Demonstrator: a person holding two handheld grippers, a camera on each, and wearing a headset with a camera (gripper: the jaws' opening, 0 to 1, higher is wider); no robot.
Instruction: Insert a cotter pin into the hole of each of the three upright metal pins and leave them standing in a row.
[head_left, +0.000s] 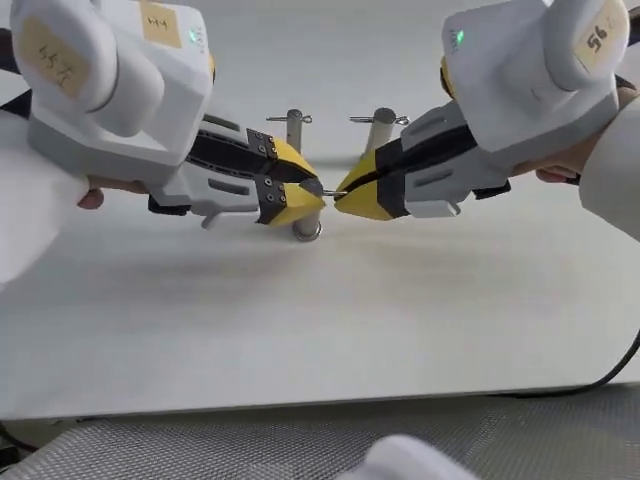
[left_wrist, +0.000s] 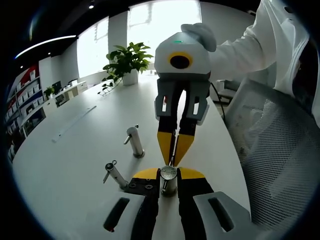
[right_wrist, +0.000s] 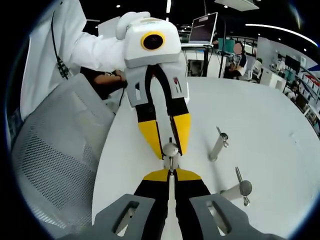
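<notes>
The left gripper (head_left: 312, 188) pinches the near upright cylindrical steel pin (left_wrist: 168, 181), which stands on the white tabletop (head_left: 300, 320). Directly opposite, the right gripper (head_left: 345, 192) is pressed together on a thin wire cotter pin (right_wrist: 171, 164) at that pin's head. Beyond both tips stand two more steel pins (head_left: 294, 130) (head_left: 383, 126), each carrying a cotter.

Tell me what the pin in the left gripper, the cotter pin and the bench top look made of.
The pin looks like metal, likely steel: silvery grey sheen, bright flat top. The cotter pin is thin bright wire, probably metal too, though too small to be sure. The bench top is white, matte and smooth: laminate or painted board, I cannot tell which.
</notes>
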